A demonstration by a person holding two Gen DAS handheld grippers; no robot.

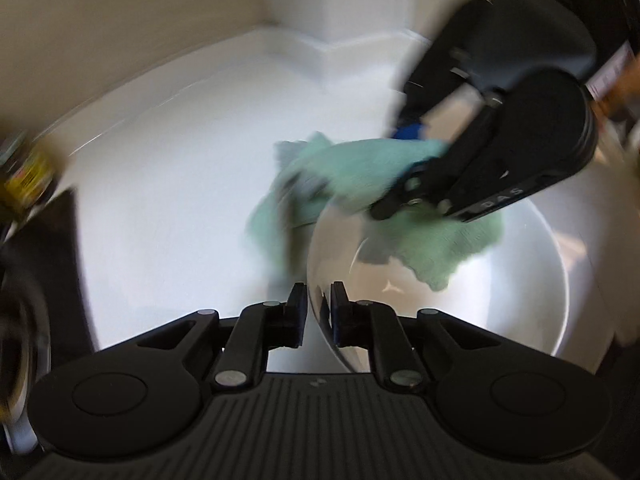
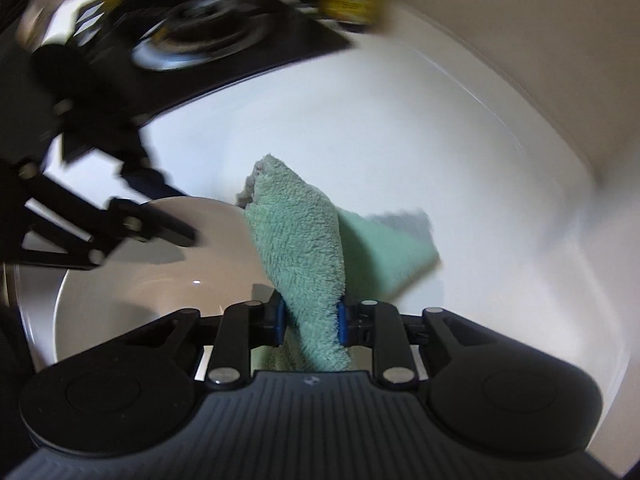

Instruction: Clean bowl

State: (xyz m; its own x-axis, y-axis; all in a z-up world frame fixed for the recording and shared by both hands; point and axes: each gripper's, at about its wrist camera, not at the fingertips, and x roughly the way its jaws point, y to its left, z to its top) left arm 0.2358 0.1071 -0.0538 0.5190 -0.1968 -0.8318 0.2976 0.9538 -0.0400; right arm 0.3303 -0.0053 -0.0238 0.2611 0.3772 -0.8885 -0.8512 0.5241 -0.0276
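The shiny metal bowl (image 1: 460, 280) — smooth, pale inside — sits on the white counter (image 1: 180, 200), its rim pinched by the left claw (image 1: 319, 312), while the right claw (image 2: 311, 318) grips a fluffy mint-green cloth (image 2: 304, 248) draped over the bowl's edge.

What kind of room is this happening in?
Probably a kitchen: a white counter against a wall, what looks like a stove burner beside it, and a metal bowl being wiped with a green cloth.

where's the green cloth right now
The green cloth is pinched in the right tongs, draped over the bowl rim, on the side across from the left tongs that clamp the rim, above the white counter.
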